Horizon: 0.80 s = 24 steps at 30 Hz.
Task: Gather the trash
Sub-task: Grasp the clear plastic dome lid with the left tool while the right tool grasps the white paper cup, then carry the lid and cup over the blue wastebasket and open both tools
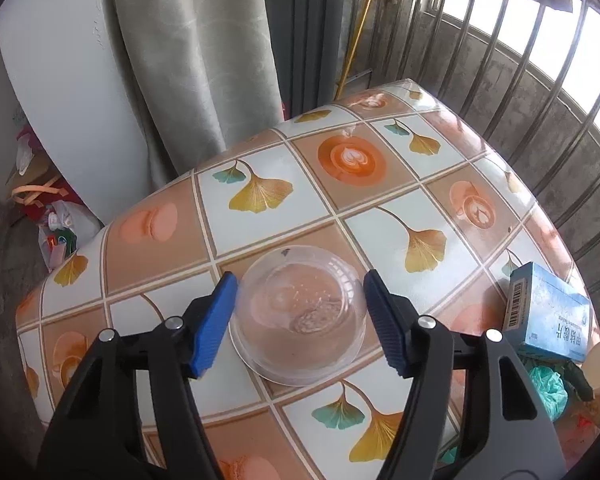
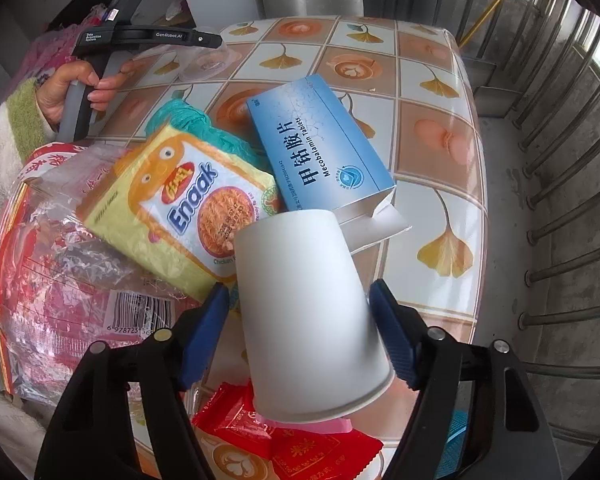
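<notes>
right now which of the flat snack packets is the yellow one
The Enaak noodle packet, lying beside the blue tablet box. The wrapper under the white paper cup is red, not yellow.

This is a lived-in home, at a table [image 1: 260, 216] set beside a barred balcony or window. The table wears a glossy vinyl cloth printed with ginkgo leaves, macarons and latte cups. At twelve o'clock in the left wrist view hangs a grey-green patterned curtain [image 1: 196, 52]; from one to three o'clock run metal window bars [image 1: 512, 64] with daylight behind. At nine o'clock, bags of household clutter [image 1: 56, 232] sit on a bare concrete floor. A medicine box [image 2: 320, 140] and an instant noodle packet [image 2: 180, 208] lie on the cloth.
</notes>
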Motion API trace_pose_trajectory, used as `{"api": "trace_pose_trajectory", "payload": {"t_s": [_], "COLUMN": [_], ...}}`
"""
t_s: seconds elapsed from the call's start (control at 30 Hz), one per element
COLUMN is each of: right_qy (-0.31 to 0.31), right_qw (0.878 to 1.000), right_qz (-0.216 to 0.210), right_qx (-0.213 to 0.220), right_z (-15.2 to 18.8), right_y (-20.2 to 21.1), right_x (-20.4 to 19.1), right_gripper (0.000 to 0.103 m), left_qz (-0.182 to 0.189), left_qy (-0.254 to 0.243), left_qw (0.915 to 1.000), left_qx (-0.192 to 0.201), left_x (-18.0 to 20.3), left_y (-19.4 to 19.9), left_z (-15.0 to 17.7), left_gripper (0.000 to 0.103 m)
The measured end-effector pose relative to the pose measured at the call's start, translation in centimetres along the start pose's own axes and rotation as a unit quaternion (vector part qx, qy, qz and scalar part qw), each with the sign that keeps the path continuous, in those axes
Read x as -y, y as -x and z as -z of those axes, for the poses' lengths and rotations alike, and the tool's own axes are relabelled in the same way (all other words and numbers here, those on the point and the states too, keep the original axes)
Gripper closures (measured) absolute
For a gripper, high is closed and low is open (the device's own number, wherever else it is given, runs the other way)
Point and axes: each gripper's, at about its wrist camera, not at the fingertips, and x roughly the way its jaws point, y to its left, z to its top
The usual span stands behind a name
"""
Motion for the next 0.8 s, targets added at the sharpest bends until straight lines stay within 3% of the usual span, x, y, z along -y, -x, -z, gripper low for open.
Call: {"api": "trace_pose_trajectory", "payload": {"t_s": [0.27,0.53,0.67,0.8], "right_qy": [-0.014,-0.072,-0.113,-0.158], "right_qw": [0.999,0.990,0.977,0.961], "right_qz": [-0.004,-0.027,-0.050,-0.063], "right_qx": [0.041,0.121,0.172,0.219], "right_z": [0.5,2.1,4.9,9.8], "right_y": [1.9,7.3,11.6,16.0], "right_x": [0.5,2.4,3.2,4.0], "right_gripper": [0.042,0.043,0.043,0.043], "left_qz": [-0.026,-0.024,0.004,0.045], "left_qy": [0.015,0.058,0.057,0.035], "left_qw": [0.9990,0.9928,0.9884,0.9845], "left_qx": [0.033,0.102,0.141,0.166], "left_x": [-1.5,-3.2,-1.1,4.1], "left_y": [3.2,14.0,20.9,26.7], "left_z": [-0.2,0.5,1.7,3.8], "left_gripper": [0.043,0.043,0.043,0.043]}}
